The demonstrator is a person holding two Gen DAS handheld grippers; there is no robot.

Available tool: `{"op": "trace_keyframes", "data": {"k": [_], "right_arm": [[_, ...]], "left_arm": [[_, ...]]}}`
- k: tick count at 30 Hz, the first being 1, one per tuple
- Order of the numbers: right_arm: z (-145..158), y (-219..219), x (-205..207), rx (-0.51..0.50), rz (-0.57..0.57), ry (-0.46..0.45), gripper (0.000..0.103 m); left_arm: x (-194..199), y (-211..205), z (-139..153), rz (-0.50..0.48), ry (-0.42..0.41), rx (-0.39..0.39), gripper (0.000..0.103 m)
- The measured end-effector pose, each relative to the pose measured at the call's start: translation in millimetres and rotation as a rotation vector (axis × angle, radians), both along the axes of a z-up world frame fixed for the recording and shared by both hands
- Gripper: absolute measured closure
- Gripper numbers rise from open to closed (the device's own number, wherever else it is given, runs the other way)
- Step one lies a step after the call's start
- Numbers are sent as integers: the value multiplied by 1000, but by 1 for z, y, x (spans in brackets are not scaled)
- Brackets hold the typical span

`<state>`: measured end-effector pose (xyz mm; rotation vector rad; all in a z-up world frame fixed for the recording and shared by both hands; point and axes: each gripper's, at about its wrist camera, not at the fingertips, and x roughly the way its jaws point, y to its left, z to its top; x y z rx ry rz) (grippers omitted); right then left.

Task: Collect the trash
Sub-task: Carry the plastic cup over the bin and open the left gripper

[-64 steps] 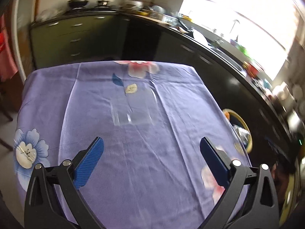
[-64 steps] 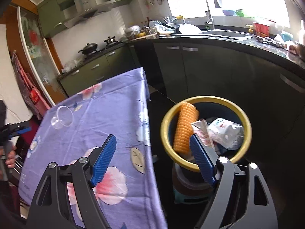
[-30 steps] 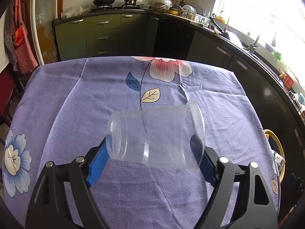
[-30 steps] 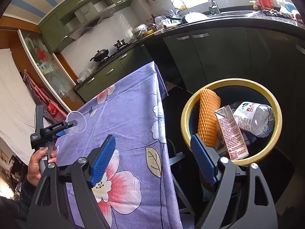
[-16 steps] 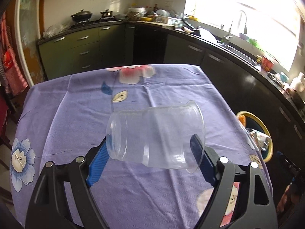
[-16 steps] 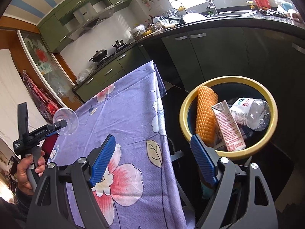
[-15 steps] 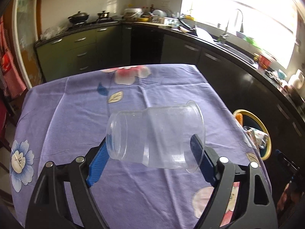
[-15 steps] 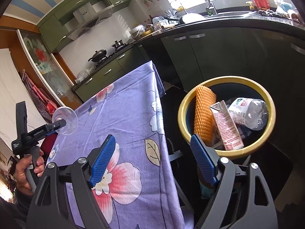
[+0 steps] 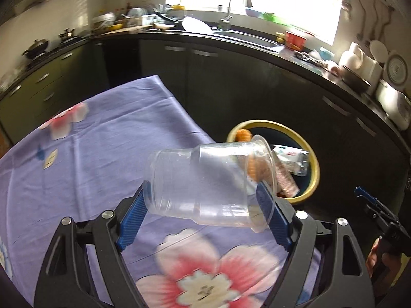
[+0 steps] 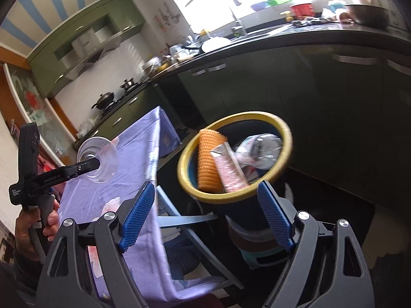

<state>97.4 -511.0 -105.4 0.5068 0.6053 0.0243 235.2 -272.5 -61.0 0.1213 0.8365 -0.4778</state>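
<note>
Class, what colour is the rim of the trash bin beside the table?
Yellow; the trash bin rim shows best in the right wrist view.

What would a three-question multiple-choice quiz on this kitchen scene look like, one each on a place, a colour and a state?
1. Where is the clear plastic cup?
A. Lying on the tablecloth
B. Held on its side in the left claw
C. Inside the bin

2. What colour is the rim of the trash bin?
A. Yellow
B. Red
C. White

3. What state is the right claw in?
A. Shut on a carton
B. Shut on the cup
C. Open, holding nothing

Answers:
1 B: the blue pads press the cup's two sides, and it hangs above the purple tablecloth.
2 A: a yellow ring circles the dark bin, which holds an orange foam net, a carton and a crumpled bottle.
3 C: its pads stand wide apart with only the bin seen between them.
</note>
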Motion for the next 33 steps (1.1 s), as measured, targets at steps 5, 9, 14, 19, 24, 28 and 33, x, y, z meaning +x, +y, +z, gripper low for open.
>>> {"op": "trace_keyframes", "data": {"k": [5,9,14,19,24,28,33], "right_arm": [[-5,-28,-19,-4,-78,4,21],[-16,-47,-26,20,-118,16,20],[-25,-55,-25,31,-127,36,20],[-33,-62,-24,41,-138,53,20],[-41,-66,-17,52,-140,74,20],[-42,-67,-14,54,-139,80,20],[-44,-65,-11,56,-141,89,20]], "left_arm": [[17,-57,-7,-95,29,23,25],[32,-98,-17,-163,50,66,25],[50,-141,-36,-236,91,126,25],[60,-169,-54,-279,148,152,25],[76,-190,-58,-314,169,148,25],[91,-208,-63,-371,186,175,25],[113,-216,-75,-411,238,174,25]]}}
